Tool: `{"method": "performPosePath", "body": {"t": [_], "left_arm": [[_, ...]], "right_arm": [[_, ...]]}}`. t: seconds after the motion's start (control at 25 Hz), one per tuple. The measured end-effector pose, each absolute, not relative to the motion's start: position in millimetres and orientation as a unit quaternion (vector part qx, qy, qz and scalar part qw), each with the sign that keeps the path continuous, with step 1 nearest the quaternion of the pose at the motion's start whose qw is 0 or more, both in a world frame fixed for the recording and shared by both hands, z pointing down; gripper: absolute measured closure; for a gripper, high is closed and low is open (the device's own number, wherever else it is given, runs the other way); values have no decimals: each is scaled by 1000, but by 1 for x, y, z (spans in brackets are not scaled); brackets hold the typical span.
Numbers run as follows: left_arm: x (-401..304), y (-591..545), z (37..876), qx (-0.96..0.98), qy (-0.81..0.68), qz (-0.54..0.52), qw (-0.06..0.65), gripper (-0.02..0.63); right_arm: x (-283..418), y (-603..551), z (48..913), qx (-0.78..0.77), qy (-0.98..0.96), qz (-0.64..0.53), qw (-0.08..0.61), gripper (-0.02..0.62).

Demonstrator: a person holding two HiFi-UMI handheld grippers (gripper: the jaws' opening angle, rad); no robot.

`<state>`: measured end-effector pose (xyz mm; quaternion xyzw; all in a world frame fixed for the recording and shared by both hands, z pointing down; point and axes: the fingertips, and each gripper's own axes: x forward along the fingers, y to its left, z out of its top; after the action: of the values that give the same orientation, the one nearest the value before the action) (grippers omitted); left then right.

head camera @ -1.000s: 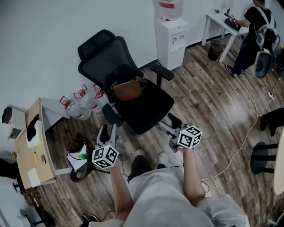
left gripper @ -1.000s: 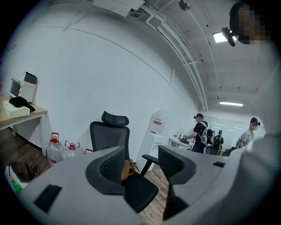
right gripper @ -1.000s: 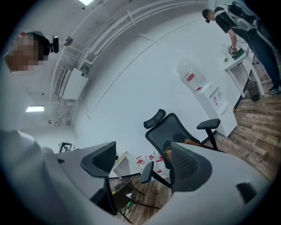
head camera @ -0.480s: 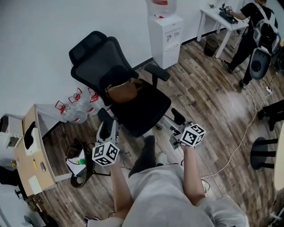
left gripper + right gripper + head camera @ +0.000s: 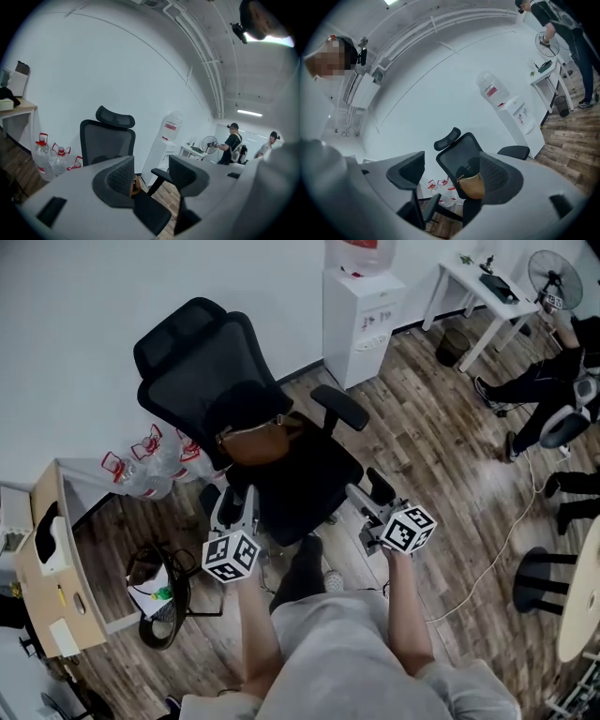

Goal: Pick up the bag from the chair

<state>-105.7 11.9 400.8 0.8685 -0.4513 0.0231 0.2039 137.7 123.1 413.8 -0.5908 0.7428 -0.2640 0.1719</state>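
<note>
A brown bag (image 5: 256, 440) rests on the seat of a black office chair (image 5: 300, 479), leaning against the backrest. The bag shows in the right gripper view (image 5: 472, 186) and as a sliver in the left gripper view (image 5: 135, 184). My left gripper (image 5: 236, 513) hovers near the chair's left armrest, open and holding nothing. My right gripper (image 5: 364, 500) is in front of the seat's right side, open and holding nothing too. Both are short of the bag.
A white water dispenser (image 5: 361, 306) stands by the wall behind the chair. Several empty water jugs (image 5: 141, 463) sit to the chair's left, beside a wooden desk (image 5: 52, 568). A white table (image 5: 478, 292) and a seated person (image 5: 553, 381) are at the far right.
I have stepped closer to the chair; both grippers have moved forward toward its seat. The person at the far right has shifted position.
</note>
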Motion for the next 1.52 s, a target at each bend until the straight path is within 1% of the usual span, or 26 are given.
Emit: {"method": "performPosePath", "body": {"t": [0.36, 0.56, 0.76, 1.12, 1.52], "left_arm": [[-103, -93, 453, 842, -477, 57, 245, 385], [-103, -132, 499, 828, -478, 86, 280, 385], [-97, -156, 551, 817, -470, 118, 312, 385], [-80, -182, 622, 801, -475, 132, 338, 382], [-101, -191, 728, 768, -530, 152, 326, 373]], "right_arm": [[125, -5, 455, -560, 762, -306, 106, 236], [115, -59, 483, -554, 770, -315, 46, 236], [109, -103, 531, -543, 769, -337, -5, 236], [94, -144, 606, -499, 785, -360, -64, 241], [86, -169, 732, -432, 813, -368, -130, 242]]}}
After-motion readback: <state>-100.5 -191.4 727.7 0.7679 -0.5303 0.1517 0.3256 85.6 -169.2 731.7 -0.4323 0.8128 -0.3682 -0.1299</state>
